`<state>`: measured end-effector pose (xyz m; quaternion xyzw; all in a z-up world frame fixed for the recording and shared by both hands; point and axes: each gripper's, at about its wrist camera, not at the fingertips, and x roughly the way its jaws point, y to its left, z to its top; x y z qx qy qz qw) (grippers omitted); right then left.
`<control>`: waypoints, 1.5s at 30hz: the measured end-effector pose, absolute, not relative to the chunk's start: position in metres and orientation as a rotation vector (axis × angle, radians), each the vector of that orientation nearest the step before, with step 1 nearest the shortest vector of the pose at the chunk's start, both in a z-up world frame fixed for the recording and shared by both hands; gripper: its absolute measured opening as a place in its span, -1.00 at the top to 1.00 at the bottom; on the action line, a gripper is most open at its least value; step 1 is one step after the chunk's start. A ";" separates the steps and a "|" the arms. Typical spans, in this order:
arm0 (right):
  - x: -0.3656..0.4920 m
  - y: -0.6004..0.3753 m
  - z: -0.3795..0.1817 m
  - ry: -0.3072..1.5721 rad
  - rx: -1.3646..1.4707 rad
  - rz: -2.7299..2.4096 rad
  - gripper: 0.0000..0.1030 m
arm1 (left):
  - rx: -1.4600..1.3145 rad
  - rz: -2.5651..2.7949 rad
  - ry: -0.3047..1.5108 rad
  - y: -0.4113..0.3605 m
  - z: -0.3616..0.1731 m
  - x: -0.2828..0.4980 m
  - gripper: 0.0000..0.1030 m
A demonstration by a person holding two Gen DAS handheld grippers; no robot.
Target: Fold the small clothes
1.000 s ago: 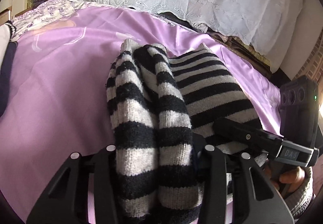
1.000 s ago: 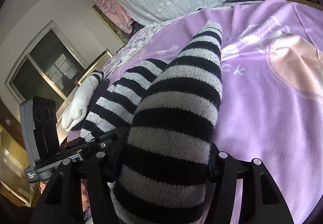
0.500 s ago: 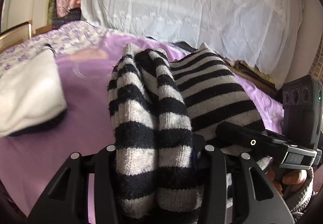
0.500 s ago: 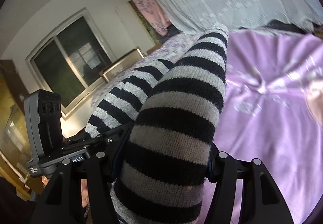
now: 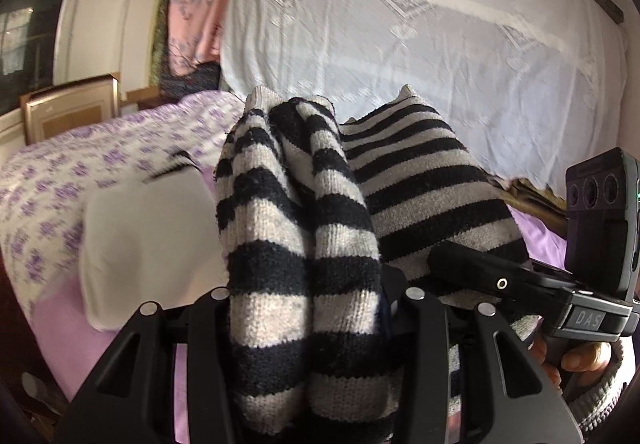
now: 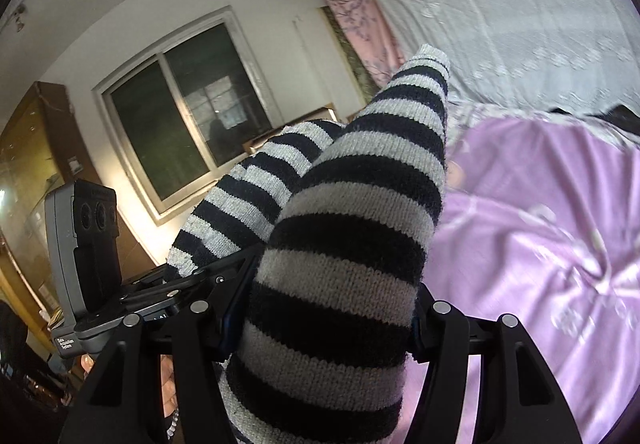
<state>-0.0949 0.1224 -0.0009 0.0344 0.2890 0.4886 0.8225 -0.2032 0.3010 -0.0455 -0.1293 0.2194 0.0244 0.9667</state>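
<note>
We are over a bed spread with a lilac sheet (image 6: pixel 540 204), with a white lace cover (image 5: pixel 420 44) draped behind it, a floral purple-and-white quilt (image 5: pixel 80 164) off to one side, and a dark window (image 6: pixel 180 116) set in the white wall beyond. Our left gripper (image 5: pixel 308 304) has its two black fingers (image 5: pixel 208 324) closed against a bunched double fold of the black-and-grey striped knit garment (image 5: pixel 296 224), so the jaws stand partly apart with the thick cloth filling the space between them. Our right gripper (image 6: pixel 324 316) does the same with a fatter roll of that same garment, its fingers (image 6: pixel 440 328) spread a little wider and pressed on either side of the wool. The garment rises forward from each grip, and it spans the space between the two tools, held up off the sheet rather than lying on it. In the left wrist view we see the right tool with a hand (image 5: pixel 576 360) around its handle; in the right wrist view the left tool sits at the left edge. A white folded garment (image 5: pixel 148 244) rests on the sheet just left of the striped fold, blurred.
</note>
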 end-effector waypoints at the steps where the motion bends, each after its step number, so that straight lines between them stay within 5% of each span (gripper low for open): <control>1: -0.092 0.127 0.001 0.611 0.071 1.051 -0.21 | -0.260 0.066 0.434 0.308 -0.042 -0.204 0.19; 23: -0.036 0.276 0.004 0.626 0.043 1.267 -0.21 | -0.313 0.317 0.356 0.426 -0.029 -0.199 0.19; 41: 0.004 0.319 -0.050 0.765 0.017 1.219 -0.21 | -0.428 0.327 0.456 0.477 -0.084 -0.158 0.19; 45: 0.020 0.318 -0.069 0.854 0.074 1.217 -0.23 | -0.464 0.327 0.479 0.486 -0.103 -0.152 -0.03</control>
